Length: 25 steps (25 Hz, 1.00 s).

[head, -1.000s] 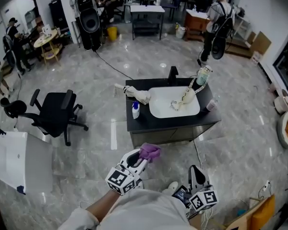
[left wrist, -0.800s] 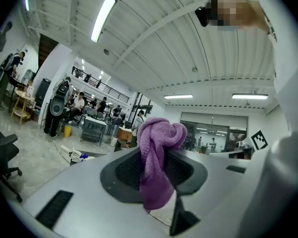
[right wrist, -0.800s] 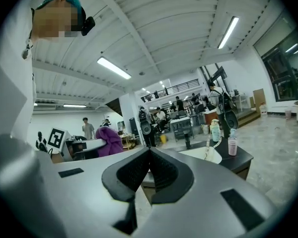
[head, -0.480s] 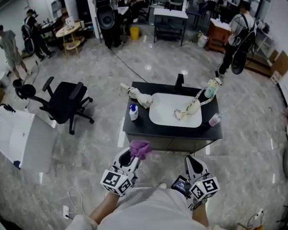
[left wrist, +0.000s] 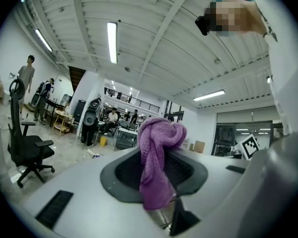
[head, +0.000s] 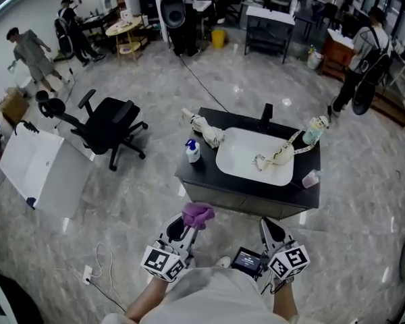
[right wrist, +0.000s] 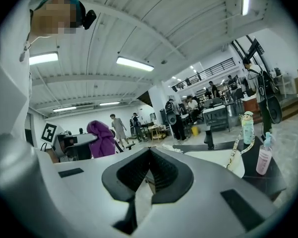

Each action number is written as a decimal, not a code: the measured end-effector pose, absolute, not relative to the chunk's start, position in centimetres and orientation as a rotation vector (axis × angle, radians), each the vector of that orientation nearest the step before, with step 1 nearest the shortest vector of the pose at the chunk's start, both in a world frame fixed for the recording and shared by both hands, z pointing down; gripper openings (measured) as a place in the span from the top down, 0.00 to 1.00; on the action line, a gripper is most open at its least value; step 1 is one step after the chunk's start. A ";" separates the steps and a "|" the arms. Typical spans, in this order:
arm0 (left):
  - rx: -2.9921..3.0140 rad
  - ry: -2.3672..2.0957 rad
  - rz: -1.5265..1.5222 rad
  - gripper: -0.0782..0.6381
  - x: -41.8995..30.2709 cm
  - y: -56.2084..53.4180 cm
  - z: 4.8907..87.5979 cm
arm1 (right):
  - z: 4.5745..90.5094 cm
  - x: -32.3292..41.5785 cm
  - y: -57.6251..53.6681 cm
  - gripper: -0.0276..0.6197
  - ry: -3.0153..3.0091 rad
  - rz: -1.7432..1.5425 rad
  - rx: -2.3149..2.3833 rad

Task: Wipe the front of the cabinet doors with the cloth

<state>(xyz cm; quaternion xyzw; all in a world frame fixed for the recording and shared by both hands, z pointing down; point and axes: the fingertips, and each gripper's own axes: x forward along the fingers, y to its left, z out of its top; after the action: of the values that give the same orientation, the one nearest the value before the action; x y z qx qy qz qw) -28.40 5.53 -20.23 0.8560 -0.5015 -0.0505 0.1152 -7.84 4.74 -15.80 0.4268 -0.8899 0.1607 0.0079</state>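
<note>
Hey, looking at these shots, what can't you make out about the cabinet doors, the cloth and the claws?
Cabinet doors: the head view looks steeply down, so they are a thin strip; handles and dirt cannot be told. Neither gripper view shows them.
Left claw tips: left gripper view, covered by the cloth.
Bottle label: head view, too small.

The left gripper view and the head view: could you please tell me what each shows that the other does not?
Only the left gripper view shows the ceiling light strips and, close up, the left claw shut on the purple cloth, which hangs from it. Only the head view shows the sink cabinet, its white basin and the pump bottle on the black counter. Both show the cloth and the black office chair.
</note>
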 end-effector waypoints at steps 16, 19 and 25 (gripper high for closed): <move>2.548 -1.103 0.088 0.73 -24.7 -4.0 -2.9 | -2.5 -5.7 -4.4 0.91 -2.656 0.516 1.464; 2.531 -1.078 0.091 0.73 -24.0 -5.3 0.3 | 0.9 -6.6 -3.9 0.91 -2.631 0.583 1.465; 2.549 -1.045 0.078 0.73 -21.7 -7.9 6.2 | 8.4 -7.1 -3.6 0.91 -2.591 0.678 1.491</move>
<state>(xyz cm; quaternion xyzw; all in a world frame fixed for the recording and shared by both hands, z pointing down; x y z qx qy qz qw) -21.72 -7.86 6.16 0.9078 -0.3720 0.0279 0.1915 -7.12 -3.64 8.41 0.4860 -0.8447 0.2209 0.0381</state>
